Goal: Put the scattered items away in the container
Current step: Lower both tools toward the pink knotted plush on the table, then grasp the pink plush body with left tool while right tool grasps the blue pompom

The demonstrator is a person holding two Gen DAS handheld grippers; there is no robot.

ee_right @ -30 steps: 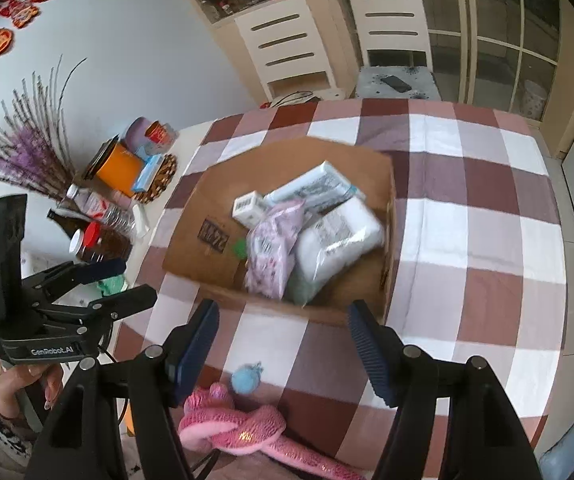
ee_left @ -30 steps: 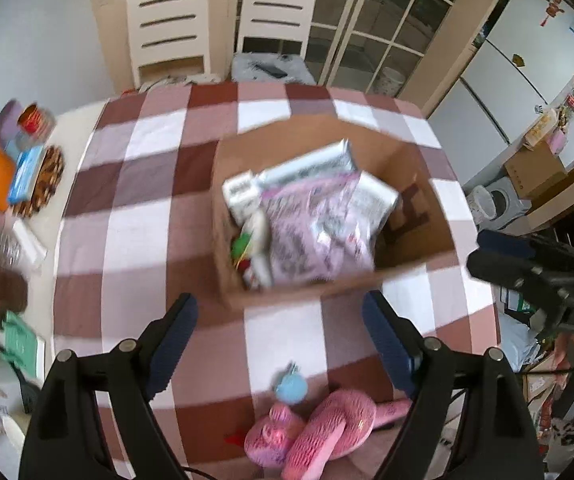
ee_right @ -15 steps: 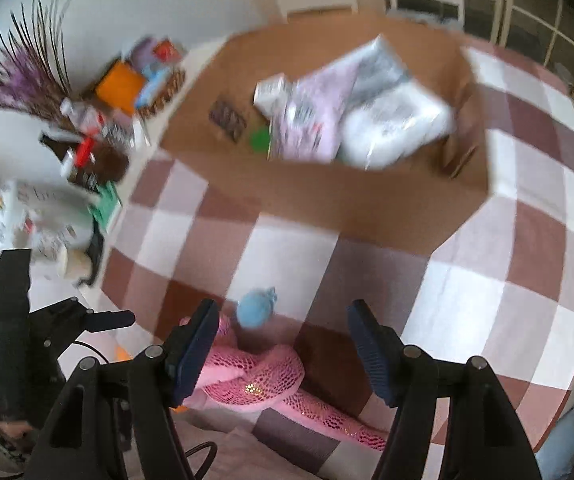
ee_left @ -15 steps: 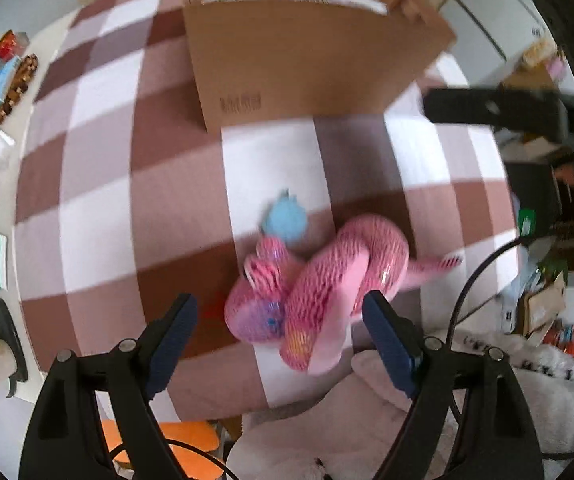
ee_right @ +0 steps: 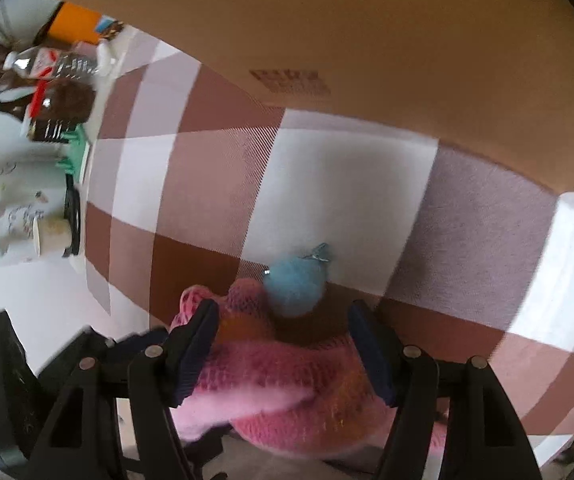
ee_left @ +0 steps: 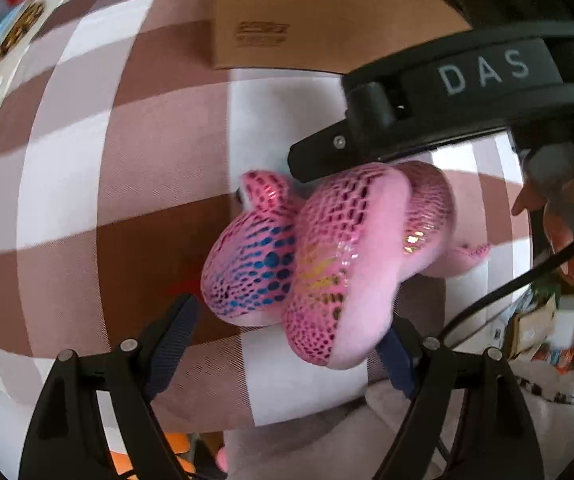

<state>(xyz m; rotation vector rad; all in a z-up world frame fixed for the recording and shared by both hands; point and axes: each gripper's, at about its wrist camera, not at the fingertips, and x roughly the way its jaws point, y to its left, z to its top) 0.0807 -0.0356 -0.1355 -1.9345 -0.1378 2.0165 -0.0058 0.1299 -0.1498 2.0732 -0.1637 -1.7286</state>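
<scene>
A pink plush snake (ee_left: 327, 256) with shiny scales lies coiled on the checked tablecloth near its front edge; it also shows in the right wrist view (ee_right: 287, 392). My left gripper (ee_left: 287, 344) is open with its fingers on either side of the coil. My right gripper (ee_right: 283, 352) is open, low over the snake, with a small blue fluffy ball (ee_right: 295, 284) just beyond its fingertips. In the left wrist view the right gripper body (ee_left: 447, 104) crosses above the snake. The cardboard box (ee_left: 327, 12) stands behind; its wall fills the top of the right wrist view (ee_right: 327, 20).
The checked tablecloth (ee_right: 347, 184) lies between the box and the toys. Bottles (ee_right: 55, 64), an orange container (ee_right: 75, 24) and a white patterned jar (ee_right: 3, 208) stand at the table's left side. A person's hand (ee_left: 567, 232) holds the right gripper.
Both grippers have dropped and moved in close to the pink snake, which now fills the views. The box has shifted to the top of each frame. Both stay open.
</scene>
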